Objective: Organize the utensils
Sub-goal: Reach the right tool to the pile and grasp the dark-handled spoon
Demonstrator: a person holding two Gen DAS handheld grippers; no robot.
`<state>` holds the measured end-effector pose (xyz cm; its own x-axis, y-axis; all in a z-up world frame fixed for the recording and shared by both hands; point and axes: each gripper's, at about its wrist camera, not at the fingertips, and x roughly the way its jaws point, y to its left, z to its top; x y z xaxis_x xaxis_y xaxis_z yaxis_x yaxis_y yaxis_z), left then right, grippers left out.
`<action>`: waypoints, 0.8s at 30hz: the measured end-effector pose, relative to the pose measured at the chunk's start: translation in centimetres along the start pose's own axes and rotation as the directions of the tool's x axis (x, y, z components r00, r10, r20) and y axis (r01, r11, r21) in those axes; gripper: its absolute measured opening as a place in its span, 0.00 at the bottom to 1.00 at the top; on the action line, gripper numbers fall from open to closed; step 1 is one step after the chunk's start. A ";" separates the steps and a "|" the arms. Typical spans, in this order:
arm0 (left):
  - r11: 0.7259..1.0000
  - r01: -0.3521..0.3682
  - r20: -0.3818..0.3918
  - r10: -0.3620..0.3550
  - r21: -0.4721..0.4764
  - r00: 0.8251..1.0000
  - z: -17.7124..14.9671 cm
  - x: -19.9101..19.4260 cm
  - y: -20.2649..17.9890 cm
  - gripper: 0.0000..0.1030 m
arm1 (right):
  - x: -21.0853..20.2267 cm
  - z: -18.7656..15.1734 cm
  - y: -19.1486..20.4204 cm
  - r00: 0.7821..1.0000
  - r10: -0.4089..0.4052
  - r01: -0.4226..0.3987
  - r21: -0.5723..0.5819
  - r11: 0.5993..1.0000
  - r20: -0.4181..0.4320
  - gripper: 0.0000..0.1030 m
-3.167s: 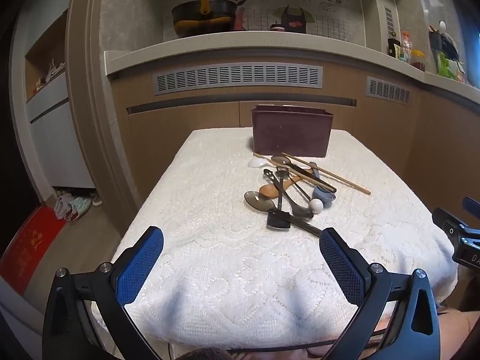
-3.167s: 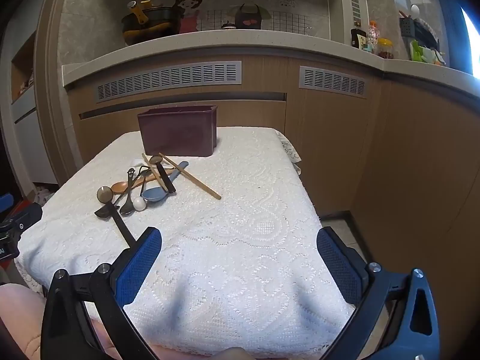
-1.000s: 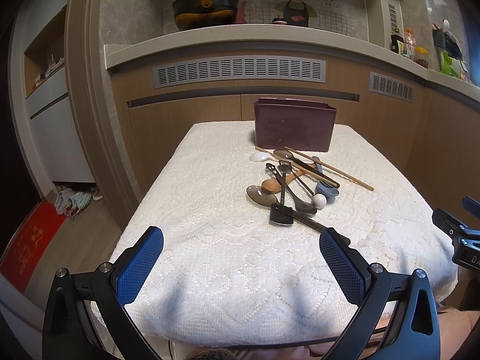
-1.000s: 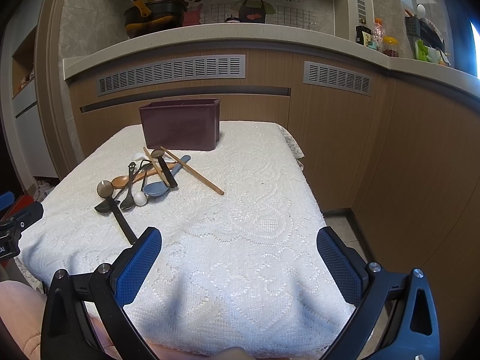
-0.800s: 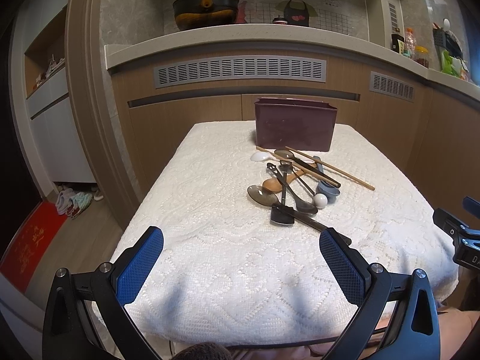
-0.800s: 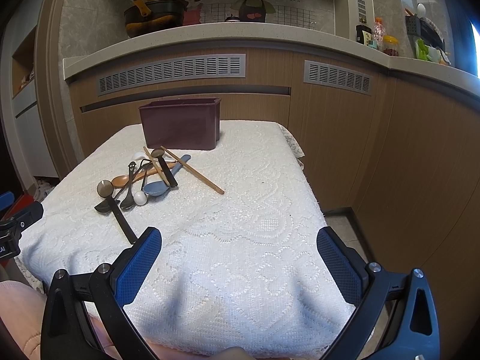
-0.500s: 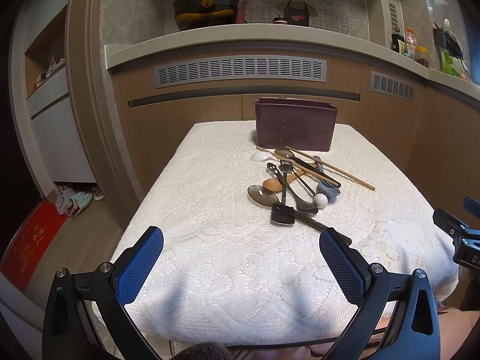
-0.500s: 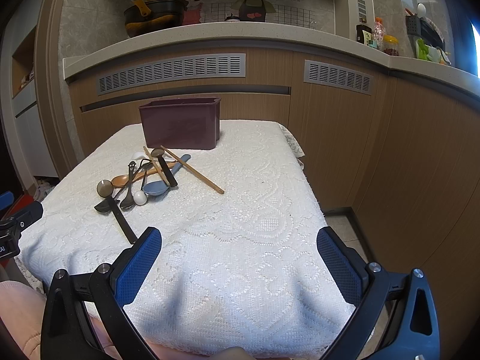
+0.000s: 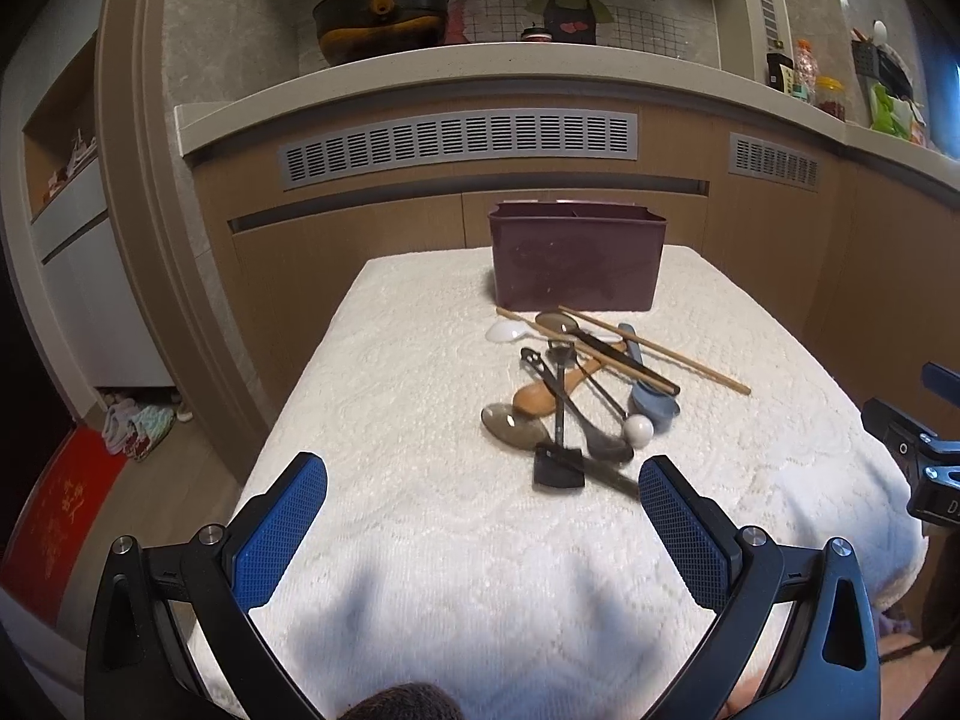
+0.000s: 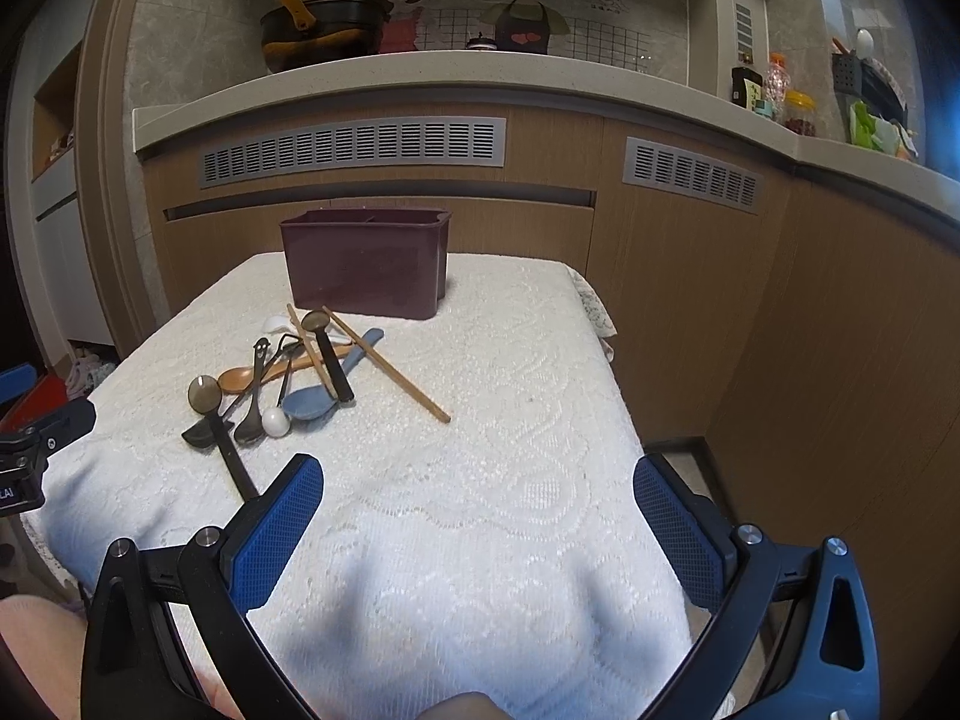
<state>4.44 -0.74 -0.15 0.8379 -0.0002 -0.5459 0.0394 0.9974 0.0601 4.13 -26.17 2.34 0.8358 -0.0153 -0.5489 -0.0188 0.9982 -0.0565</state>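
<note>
A pile of utensils (image 9: pixel 576 396) lies mid-table: dark spoons, a wooden spoon (image 9: pixel 540 397), a blue spoon (image 9: pixel 651 405), a white spoon (image 9: pixel 504 331) and chopsticks (image 9: pixel 660 351). Behind it stands a maroon utensil holder (image 9: pixel 576 261), divided inside. My left gripper (image 9: pixel 483 516) is open and empty over the near table edge, short of the pile. My right gripper (image 10: pixel 477 516) is open and empty, with the pile (image 10: pixel 288 372) to its front left and the holder (image 10: pixel 366 264) beyond.
The table (image 9: pixel 420 360) wears a white lace cloth. A wooden counter front with vents (image 9: pixel 456 144) stands right behind it. A pot (image 9: pixel 384 18) and jars (image 9: pixel 807 75) sit on the counter. The right gripper's body shows at the left view's right edge (image 9: pixel 918 450).
Both views have drifted very slightly closer to the table over the last seconds. The utensils and holder have not moved, and both grippers stay open.
</note>
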 end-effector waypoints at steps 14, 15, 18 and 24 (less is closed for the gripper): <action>0.988 0.134 -0.072 -0.140 -0.078 0.988 5.4 6.9 -0.1 1.00 | 5.7 4.6 1.8 1.000 0.029 -0.029 -0.029 0.999 -0.006 1.00; 0.985 0.148 -0.085 -0.156 -0.092 0.984 5.5 7.4 0.1 1.00 | 6.1 4.7 1.9 1.000 0.030 -0.030 -0.033 0.999 -0.009 1.00; 0.983 0.153 -0.123 -0.165 -0.101 0.979 5.3 8.8 0.4 1.00 | 7.4 5.1 2.1 0.999 0.029 -0.030 -0.048 0.998 -0.025 1.00; 0.991 0.129 -0.215 -0.132 -0.026 0.968 3.9 10.7 0.8 1.00 | 10.5 6.1 2.6 0.998 0.021 -0.028 -0.096 0.995 -0.066 1.00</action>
<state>15.55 -0.24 -2.68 0.6887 -0.1163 -0.7157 0.1333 0.9905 -0.0328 16.17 -23.42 1.54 0.7971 0.0023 -0.6038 -0.0948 0.9881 -0.1214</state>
